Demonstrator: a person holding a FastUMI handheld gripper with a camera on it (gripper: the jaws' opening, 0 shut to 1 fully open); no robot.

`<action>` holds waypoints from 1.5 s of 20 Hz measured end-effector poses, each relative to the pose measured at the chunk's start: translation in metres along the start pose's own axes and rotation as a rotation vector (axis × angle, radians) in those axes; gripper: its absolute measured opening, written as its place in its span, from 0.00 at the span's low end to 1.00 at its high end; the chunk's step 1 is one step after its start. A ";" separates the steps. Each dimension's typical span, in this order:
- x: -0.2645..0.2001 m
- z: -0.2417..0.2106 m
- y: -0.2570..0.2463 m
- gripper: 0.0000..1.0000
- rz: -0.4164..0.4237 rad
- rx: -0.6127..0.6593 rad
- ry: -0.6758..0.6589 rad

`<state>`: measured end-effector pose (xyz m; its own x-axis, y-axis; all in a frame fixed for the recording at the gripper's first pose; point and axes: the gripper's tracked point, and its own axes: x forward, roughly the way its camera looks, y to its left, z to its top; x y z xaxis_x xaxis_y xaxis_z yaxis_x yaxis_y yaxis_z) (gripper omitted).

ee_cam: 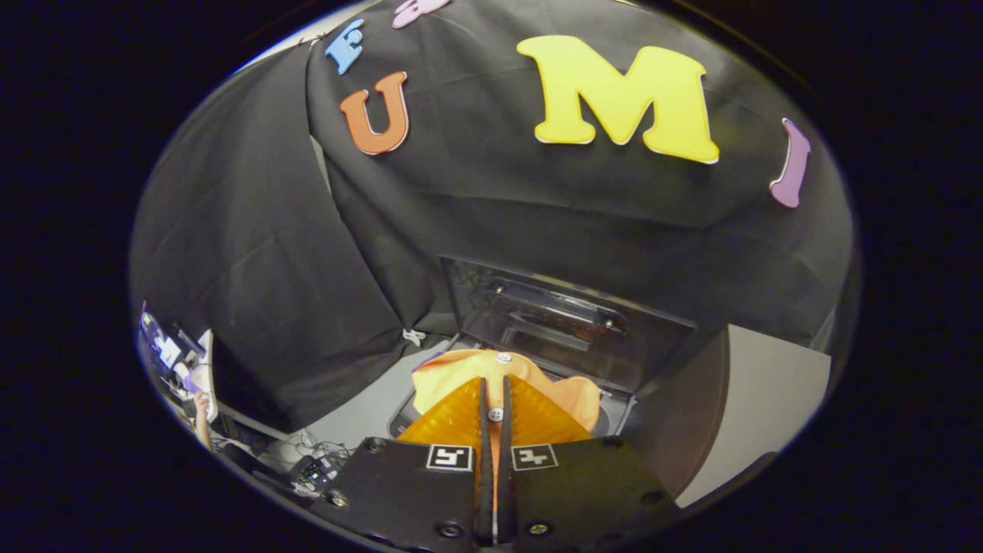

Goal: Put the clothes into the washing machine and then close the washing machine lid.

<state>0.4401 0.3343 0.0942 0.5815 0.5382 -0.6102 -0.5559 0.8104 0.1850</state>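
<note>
My gripper (495, 384) is shut on an orange garment (572, 399) with white buttons; a thin strip of the cloth is pinched between the two fingers and the rest bunches just ahead of them. The garment hangs over the top opening of the washing machine (614, 418). The machine's dark transparent lid (561, 315) stands raised beyond the garment, leaning back against the black cloth wall. The drum itself is hidden under the cloth and the fingers.
A grey floor or platform (369, 407) lies left of the machine. A pale panel (768, 392) stands to the right of it. Far left, a desk with clutter and cables (180, 369) and a person's hand (201, 407).
</note>
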 end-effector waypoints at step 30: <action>0.163 -0.100 -0.024 0.06 -0.118 0.170 0.169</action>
<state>0.4890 0.3797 -0.0865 0.5212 0.4031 -0.7523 -0.3745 0.9001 0.2228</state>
